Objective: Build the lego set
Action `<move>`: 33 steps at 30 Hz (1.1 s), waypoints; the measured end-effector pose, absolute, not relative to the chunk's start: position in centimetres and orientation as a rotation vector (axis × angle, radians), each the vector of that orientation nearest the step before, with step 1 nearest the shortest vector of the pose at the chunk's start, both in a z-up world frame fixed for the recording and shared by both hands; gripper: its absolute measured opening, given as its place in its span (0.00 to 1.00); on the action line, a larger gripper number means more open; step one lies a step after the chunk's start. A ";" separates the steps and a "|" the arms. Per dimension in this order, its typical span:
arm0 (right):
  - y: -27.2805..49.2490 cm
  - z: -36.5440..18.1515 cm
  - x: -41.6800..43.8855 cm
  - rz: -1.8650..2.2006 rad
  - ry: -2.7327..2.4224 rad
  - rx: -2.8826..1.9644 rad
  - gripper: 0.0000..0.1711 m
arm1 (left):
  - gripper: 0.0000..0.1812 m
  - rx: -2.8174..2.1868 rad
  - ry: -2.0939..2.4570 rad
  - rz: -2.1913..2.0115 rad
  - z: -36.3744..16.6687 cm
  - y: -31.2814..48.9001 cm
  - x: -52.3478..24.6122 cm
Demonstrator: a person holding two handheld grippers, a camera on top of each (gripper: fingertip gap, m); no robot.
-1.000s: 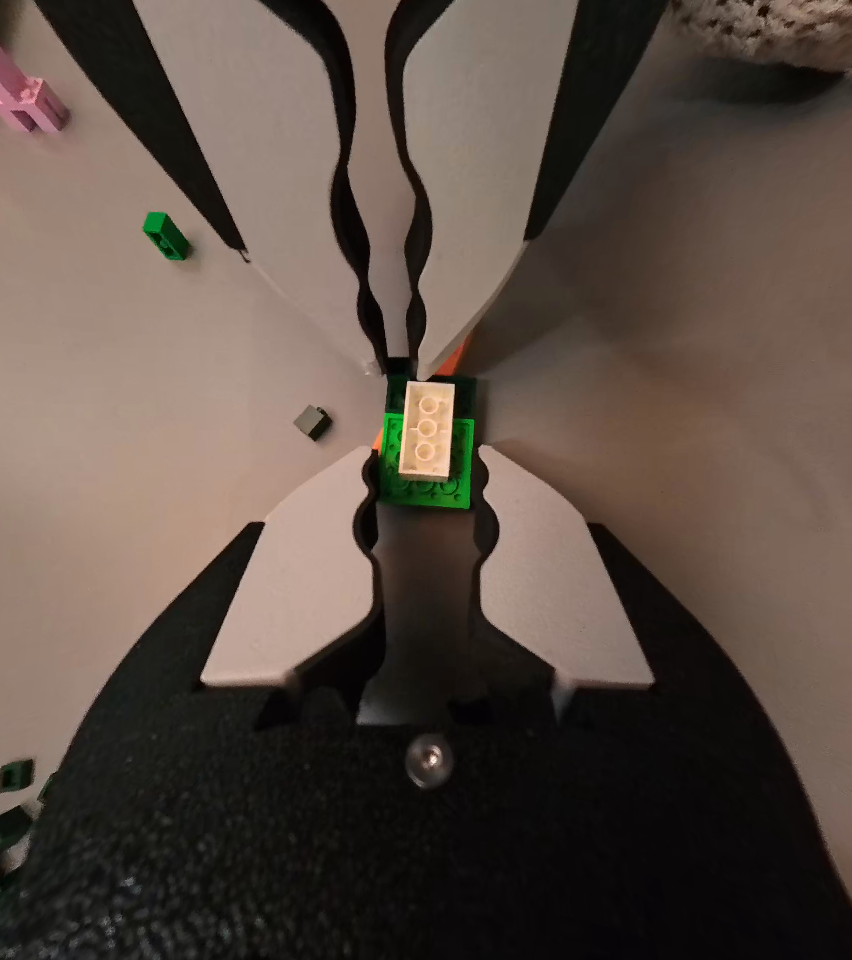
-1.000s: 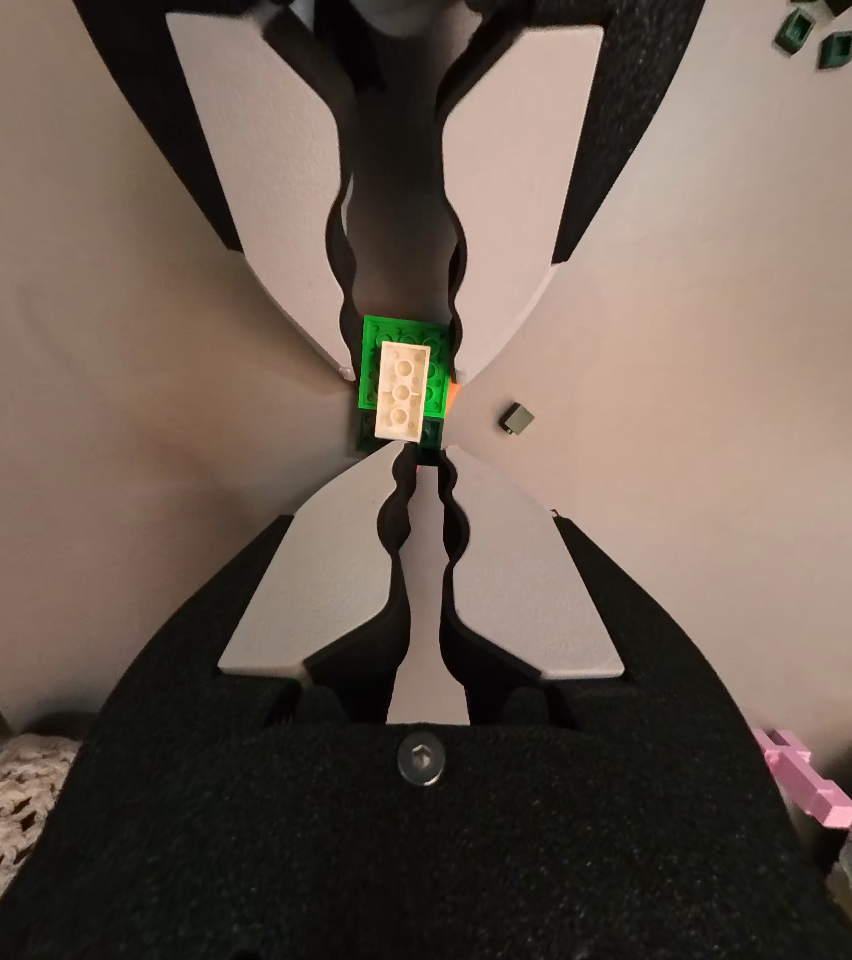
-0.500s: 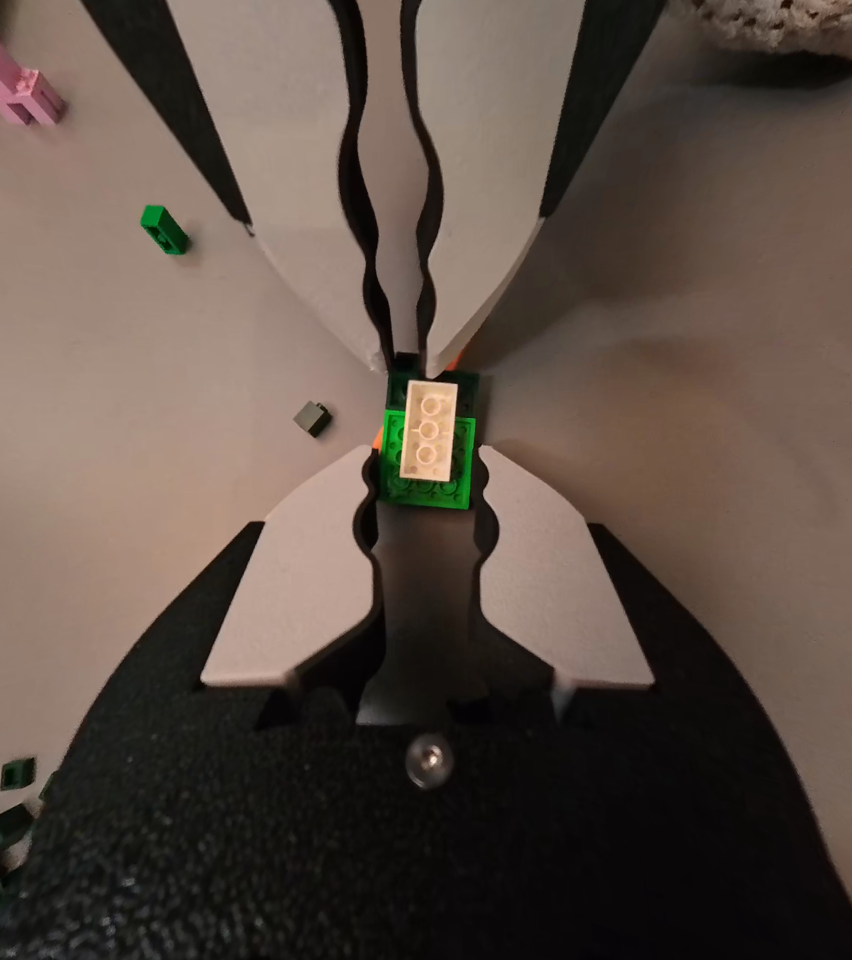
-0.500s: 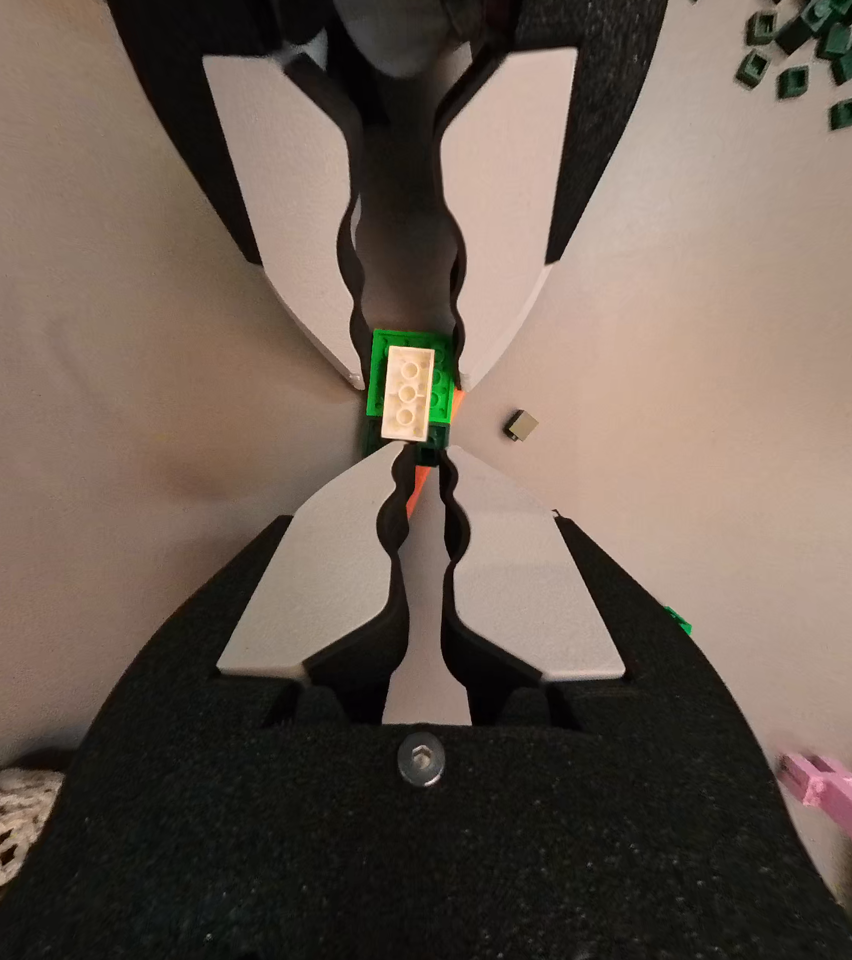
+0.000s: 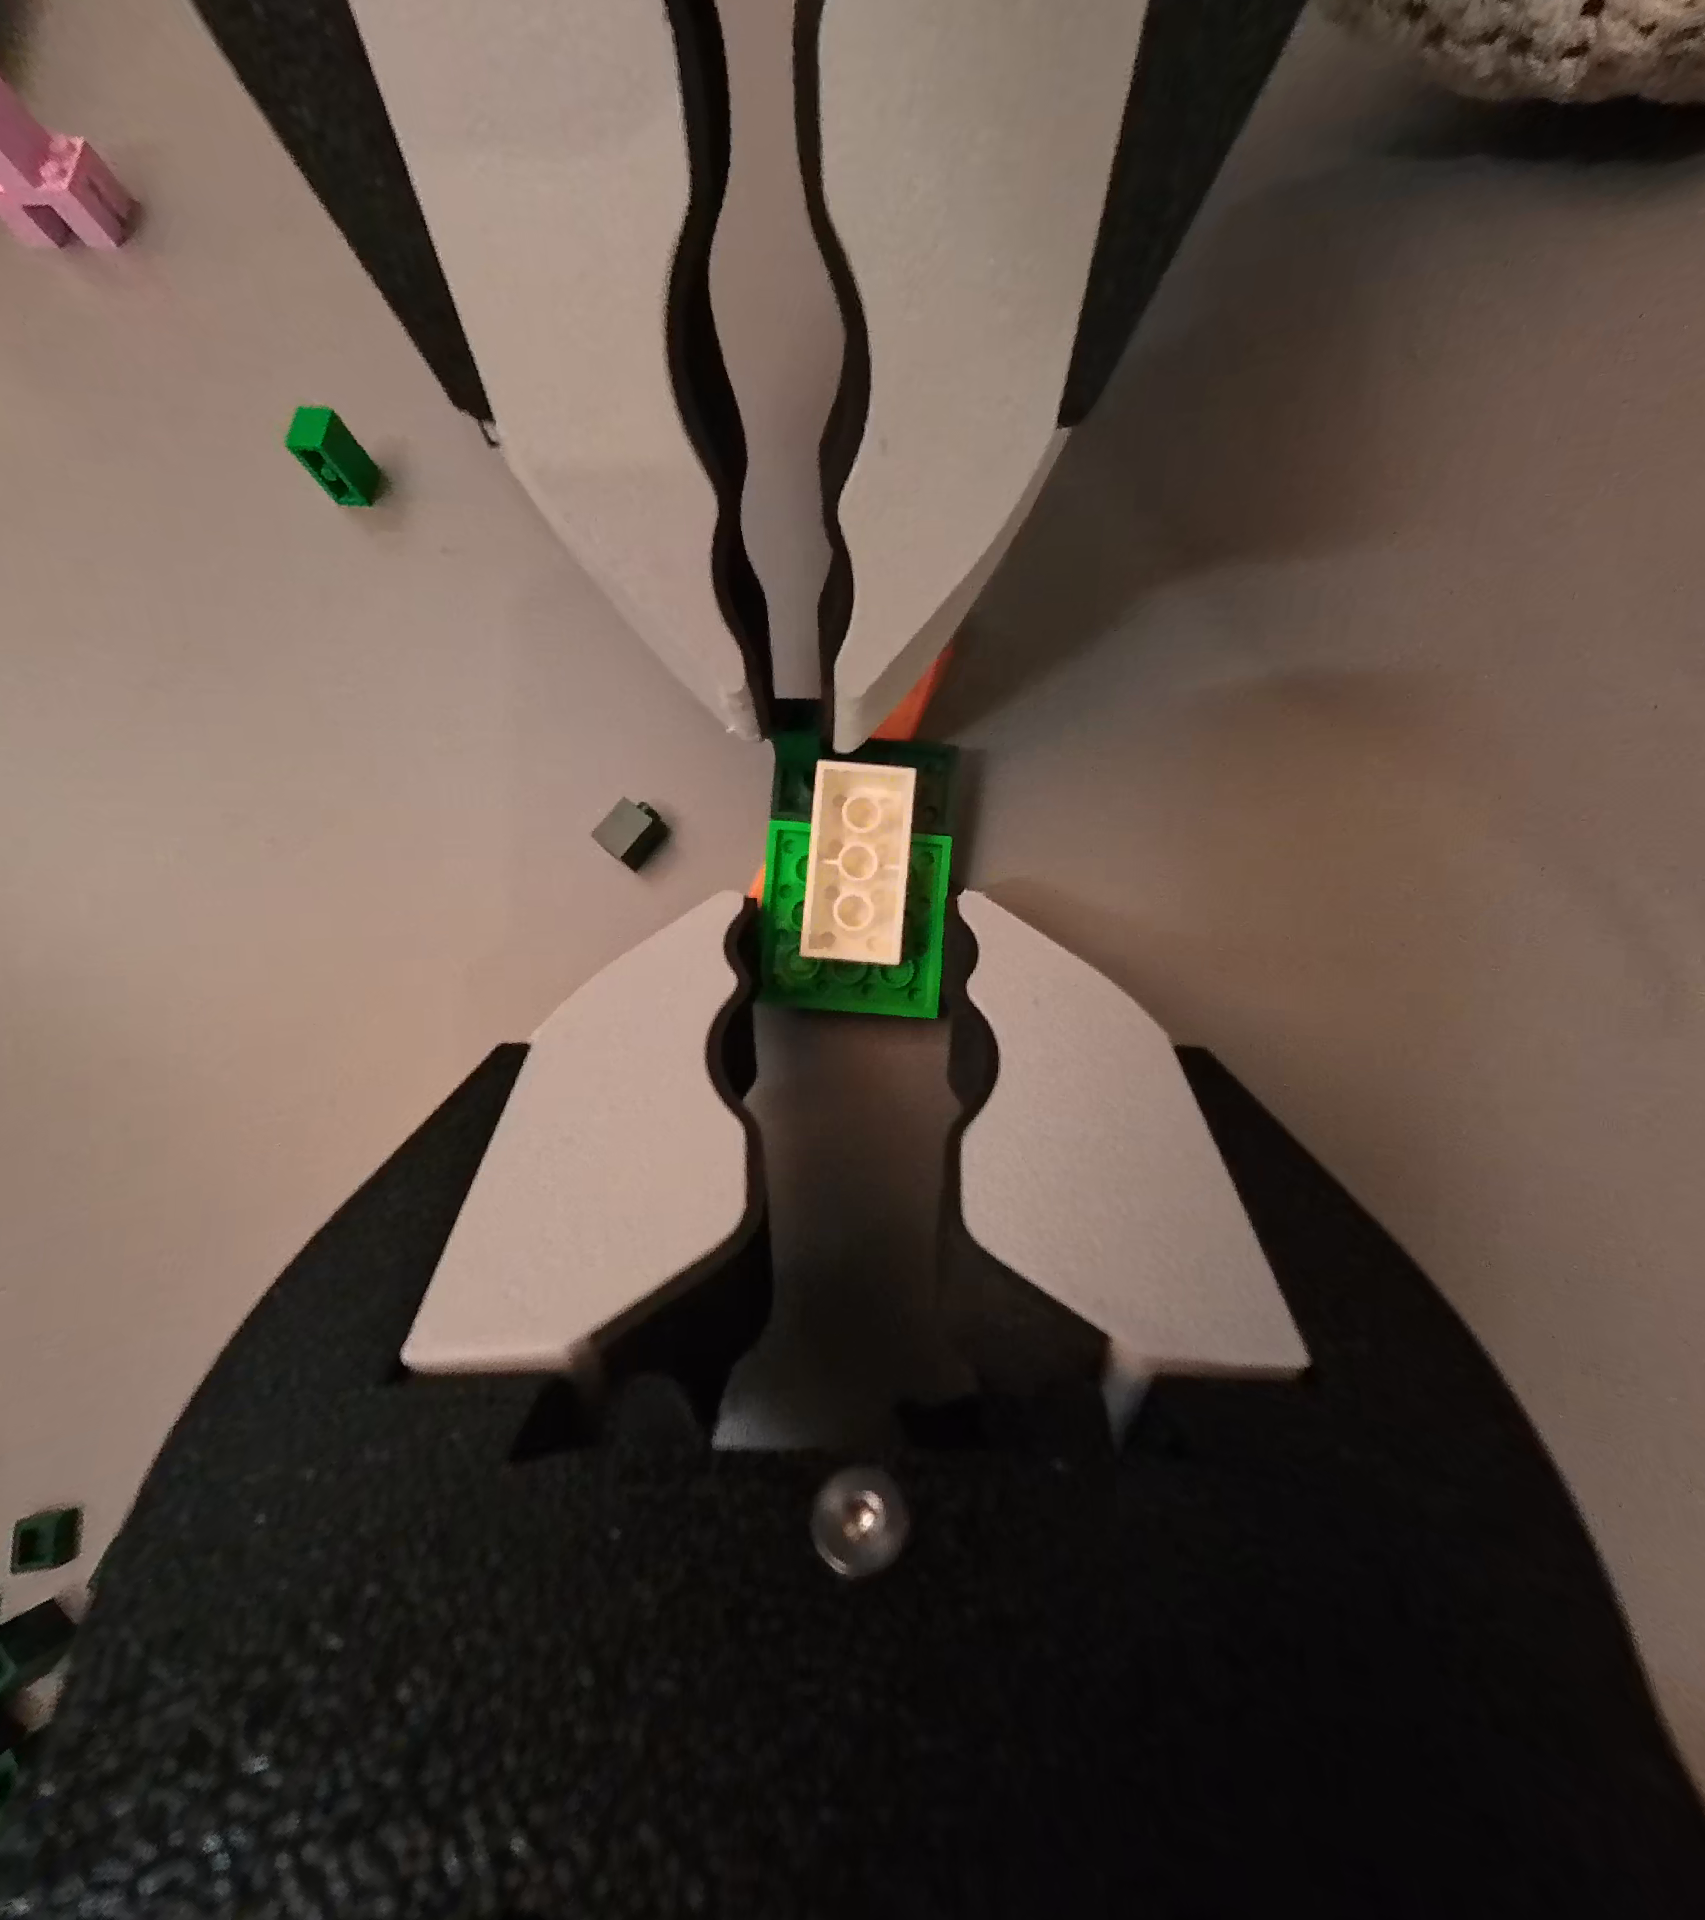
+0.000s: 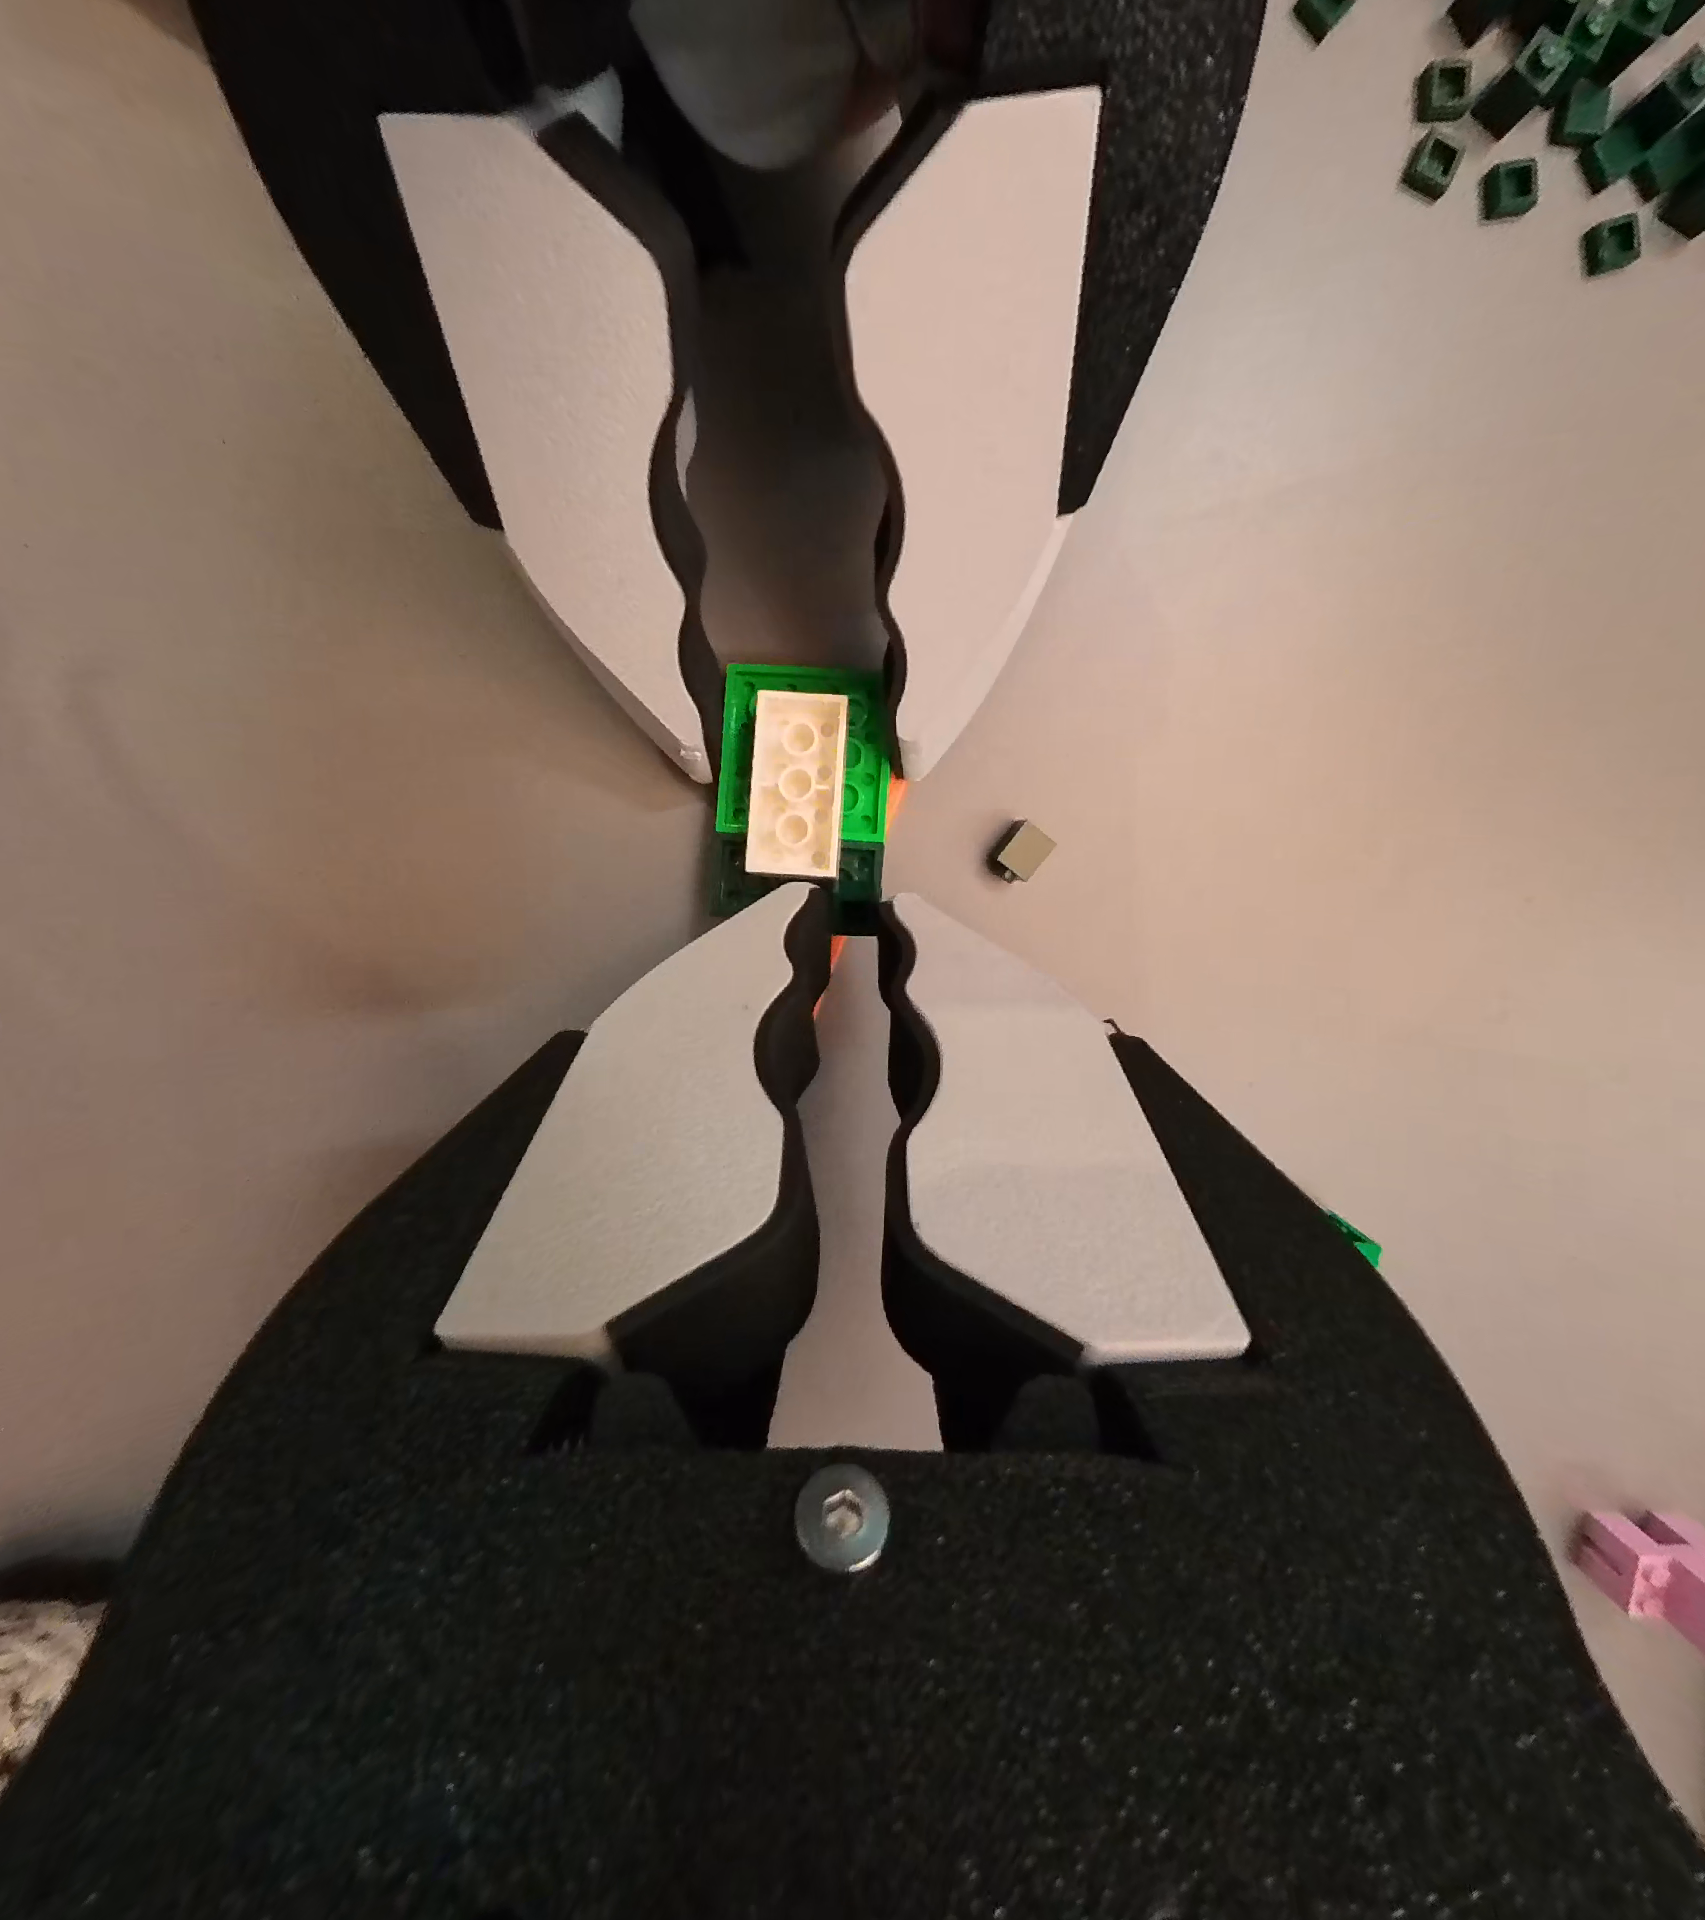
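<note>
A small lego assembly hangs between my two facing grippers: a white brick (image 5: 858,862) underside up, on a bright green plate (image 5: 858,987) and a dark green plate (image 5: 941,779), with an orange piece (image 5: 915,691) behind. My left gripper (image 5: 853,904) is shut on the sides of the bright green plate. My right gripper (image 5: 796,717) comes from the opposite side. In the right wrist view, my right gripper (image 6: 848,904) is shut on the dark green end (image 6: 734,883), next to the white brick (image 6: 794,784); the left gripper (image 6: 806,769) is opposite.
On the grey table lie a small grey brick (image 5: 632,831), a green brick (image 5: 332,457), a pink piece (image 5: 17,156) and a pile of dark green bricks (image 6: 1658,114). A knitted cloth (image 5: 1554,42) lies past the table edge. My two grippers' fingertips are within a few centimetres of each other.
The right gripper has shifted and tilted a little; more of the dark green pile shows in its view. Both grippers still hold the assembly, which has stayed in place.
</note>
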State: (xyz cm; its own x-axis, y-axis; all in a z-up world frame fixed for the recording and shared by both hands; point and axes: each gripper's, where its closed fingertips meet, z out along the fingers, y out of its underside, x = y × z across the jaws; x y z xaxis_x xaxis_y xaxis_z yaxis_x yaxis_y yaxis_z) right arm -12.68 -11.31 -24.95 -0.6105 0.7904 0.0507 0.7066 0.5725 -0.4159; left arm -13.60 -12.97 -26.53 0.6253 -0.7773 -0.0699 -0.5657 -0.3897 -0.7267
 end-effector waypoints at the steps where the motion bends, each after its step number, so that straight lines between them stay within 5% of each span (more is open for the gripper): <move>1: -11.3 -25.0 -12.7 0.533 -2.570 -1.244 0.05 | 0.18 -2.107 1.048 -0.366 -26.5 -13.0 -13.6; 33: -12.0 -24.8 -12.2 0.747 -2.487 -1.265 0.07 | 0.18 -2.106 1.040 -0.386 -26.5 -13.0 -13.5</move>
